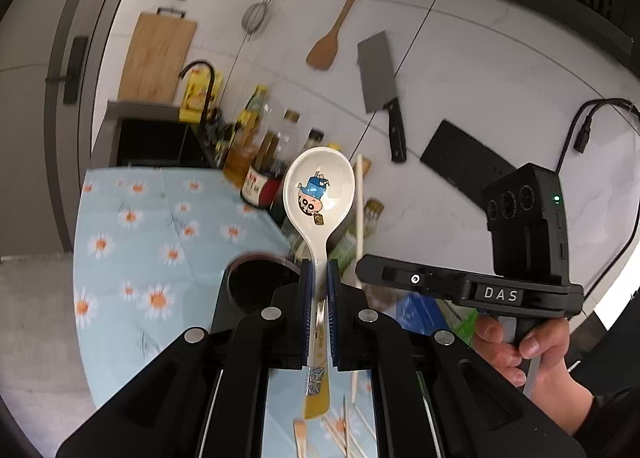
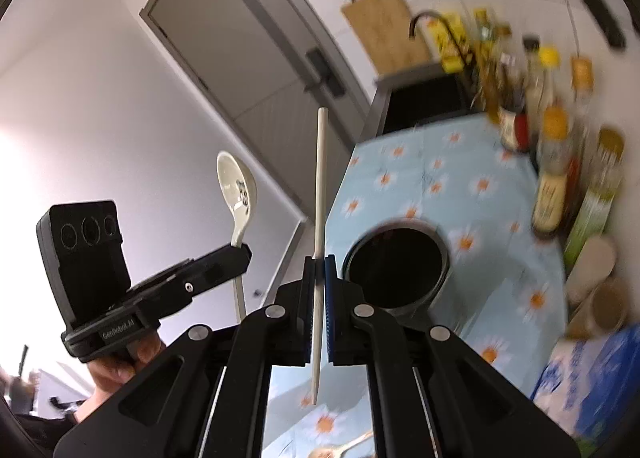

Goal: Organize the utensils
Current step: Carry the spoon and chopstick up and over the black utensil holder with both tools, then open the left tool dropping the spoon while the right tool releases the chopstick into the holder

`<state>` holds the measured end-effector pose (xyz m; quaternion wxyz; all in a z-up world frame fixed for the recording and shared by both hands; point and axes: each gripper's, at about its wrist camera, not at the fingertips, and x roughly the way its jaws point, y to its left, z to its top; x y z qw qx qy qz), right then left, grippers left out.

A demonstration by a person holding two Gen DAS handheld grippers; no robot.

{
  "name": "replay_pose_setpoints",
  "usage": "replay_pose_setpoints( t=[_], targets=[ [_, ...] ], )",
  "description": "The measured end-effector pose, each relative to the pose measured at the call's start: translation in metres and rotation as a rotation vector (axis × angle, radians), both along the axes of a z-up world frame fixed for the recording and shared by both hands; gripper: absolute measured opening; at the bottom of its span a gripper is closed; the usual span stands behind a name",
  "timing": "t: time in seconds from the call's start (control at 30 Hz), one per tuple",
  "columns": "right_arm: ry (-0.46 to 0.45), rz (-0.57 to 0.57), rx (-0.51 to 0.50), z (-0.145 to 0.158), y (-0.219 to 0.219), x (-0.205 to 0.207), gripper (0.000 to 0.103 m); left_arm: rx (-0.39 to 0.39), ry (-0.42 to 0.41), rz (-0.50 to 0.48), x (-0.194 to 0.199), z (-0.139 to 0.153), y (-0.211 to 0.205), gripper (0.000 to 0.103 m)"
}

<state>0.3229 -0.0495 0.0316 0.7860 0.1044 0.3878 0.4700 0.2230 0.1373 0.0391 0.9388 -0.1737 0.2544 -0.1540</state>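
Still unfinished: holder [image 2: 396,266] looked empty.
Left claw [image 1: 319,278]: clamped on spoon [image 1: 319,194].
Right claw [image 2: 319,270]: pinching chopstick [image 2: 320,194] beside holder.
Left: chopsticks [image 1: 348,430] lay below.

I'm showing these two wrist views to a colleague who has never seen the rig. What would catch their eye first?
Probably the white spoon with a cartoon boy in its bowl, held upright mid-frame by the left gripper. Next, the pale chopstick standing upright, pinched in the right gripper, with the dark round holder just beyond it on the daisy-print tablecloth. The cleaver hanging on the wall also stands out.
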Motion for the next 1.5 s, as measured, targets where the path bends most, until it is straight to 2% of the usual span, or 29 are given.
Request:
replay_pose_setpoints(
  t=[0.2, 0.27, 0.47, 0.6, 0.83, 1.0, 1.17, 1.33, 1.4, 1.5],
  targets=[
    [-0.122, -0.079, 0.058, 0.020, -0.005, 0.016, 0.006, 0.002, -0.071, 0.040, 0.024, 0.002, 0.003, 0.006],
    [-0.131, -0.090, 0.072, 0.021, -0.005, 0.026, 0.006, -0.003, -0.097, 0.054, 0.030, 0.003, 0.005, 0.006],
    [-0.176, -0.157, 0.062, 0.013, 0.002, 0.044, 0.006, -0.008, -0.150, 0.095, 0.050, -0.001, 0.010, 0.006],
    [-0.211, -0.186, 0.049, 0.004, 0.006, 0.045, 0.006, -0.019, -0.143, 0.094, 0.062, -0.011, 0.009, 0.006],
    [-0.194, -0.196, 0.042, -0.021, 0.014, 0.049, 0.006, 0.025, -0.190, 0.085, 0.071, -0.036, 0.003, 0.006],
    [-0.184, -0.196, -0.001, -0.034, 0.023, 0.049, 0.006, 0.054, -0.178, 0.073, 0.078, -0.064, -0.002, 0.006],
    [-0.167, -0.185, -0.022, -0.046, 0.029, 0.047, 0.006, 0.075, -0.159, 0.059, 0.077, -0.078, -0.006, 0.006],
    [-0.097, -0.178, -0.007, -0.057, 0.027, 0.050, 0.006, 0.090, -0.104, 0.074, 0.074, -0.085, -0.007, 0.008],
    [-0.072, -0.170, 0.008, -0.059, 0.024, 0.051, 0.006, 0.082, -0.089, 0.077, 0.072, -0.085, -0.005, 0.013],
    [-0.069, -0.172, 0.013, -0.057, 0.021, 0.048, 0.013, 0.073, -0.082, 0.080, 0.066, -0.084, -0.003, 0.025]
  ],
)
